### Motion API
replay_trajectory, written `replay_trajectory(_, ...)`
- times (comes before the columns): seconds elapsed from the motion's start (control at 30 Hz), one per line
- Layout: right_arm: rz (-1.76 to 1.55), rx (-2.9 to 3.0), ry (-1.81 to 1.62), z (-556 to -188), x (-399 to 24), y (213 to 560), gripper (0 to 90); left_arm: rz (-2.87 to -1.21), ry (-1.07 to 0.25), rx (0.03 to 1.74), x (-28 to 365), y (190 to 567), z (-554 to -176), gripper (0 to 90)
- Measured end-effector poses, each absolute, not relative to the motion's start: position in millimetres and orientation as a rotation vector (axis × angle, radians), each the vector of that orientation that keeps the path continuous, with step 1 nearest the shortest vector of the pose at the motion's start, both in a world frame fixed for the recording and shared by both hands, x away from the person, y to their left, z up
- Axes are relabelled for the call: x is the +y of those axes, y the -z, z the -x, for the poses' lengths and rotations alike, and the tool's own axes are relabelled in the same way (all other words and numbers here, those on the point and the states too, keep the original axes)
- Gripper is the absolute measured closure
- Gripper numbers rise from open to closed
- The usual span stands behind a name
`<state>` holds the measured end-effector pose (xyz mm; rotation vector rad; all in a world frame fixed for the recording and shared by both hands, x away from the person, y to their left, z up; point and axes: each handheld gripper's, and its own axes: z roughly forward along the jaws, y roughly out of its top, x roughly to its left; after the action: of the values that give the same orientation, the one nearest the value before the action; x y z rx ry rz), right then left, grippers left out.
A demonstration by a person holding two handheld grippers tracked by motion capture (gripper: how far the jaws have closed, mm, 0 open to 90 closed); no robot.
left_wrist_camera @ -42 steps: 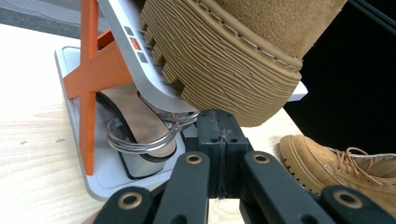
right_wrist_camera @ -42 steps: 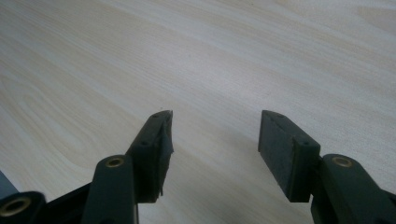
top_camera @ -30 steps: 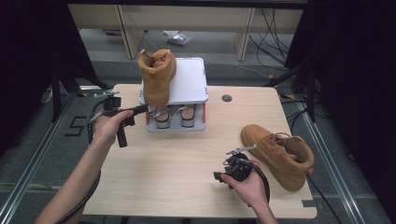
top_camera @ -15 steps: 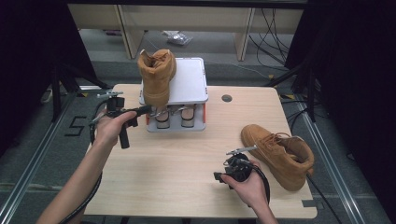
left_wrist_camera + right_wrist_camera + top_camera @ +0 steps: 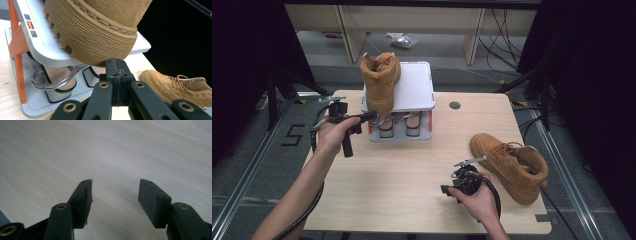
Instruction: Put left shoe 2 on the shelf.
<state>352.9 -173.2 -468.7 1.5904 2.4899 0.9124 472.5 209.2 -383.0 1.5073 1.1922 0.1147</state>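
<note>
A tan suede boot (image 5: pixel 381 80) stands upright on the left half of a white-topped stand (image 5: pixel 414 87) at the back of the table. My left gripper (image 5: pixel 368 117) is shut with nothing between its jaws. Its tip (image 5: pixel 117 67) sits just under the boot's ribbed sole (image 5: pixel 92 37), at the stand's left front corner. A second tan boot (image 5: pixel 511 164) lies on the table at the right and shows again as the far boot (image 5: pixel 180 86). My right gripper (image 5: pixel 451 189) is held low near the table's front, its jaws open (image 5: pixel 115 195) over bare wood.
Under the stand's top plate (image 5: pixel 42 47) are two tan posts with metal rings (image 5: pixel 53 80) and an orange side panel (image 5: pixel 15 42). A round cable hole (image 5: pixel 455 105) sits behind the stand. Cables trail from both grippers. Dark curtains flank the table.
My left hand has lifted slightly and moved its gripper a touch closer to the stand. The right gripper and both boots have stayed in place.
</note>
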Motion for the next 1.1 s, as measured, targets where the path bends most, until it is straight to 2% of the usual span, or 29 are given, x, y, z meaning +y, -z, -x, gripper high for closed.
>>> replay_trajectory(0.83, -1.590, 2.488, -0.915, -353, -175, 467, 45.4, -1.487, -0.116, 1.233, 209, 385, -489, 89.7)
replay_trajectory(1.1, -1.616, 2.482, -0.911, -352, -174, 465, 45.4, -1.481, -0.181, 1.208, 211, 384, -485, 88.7)
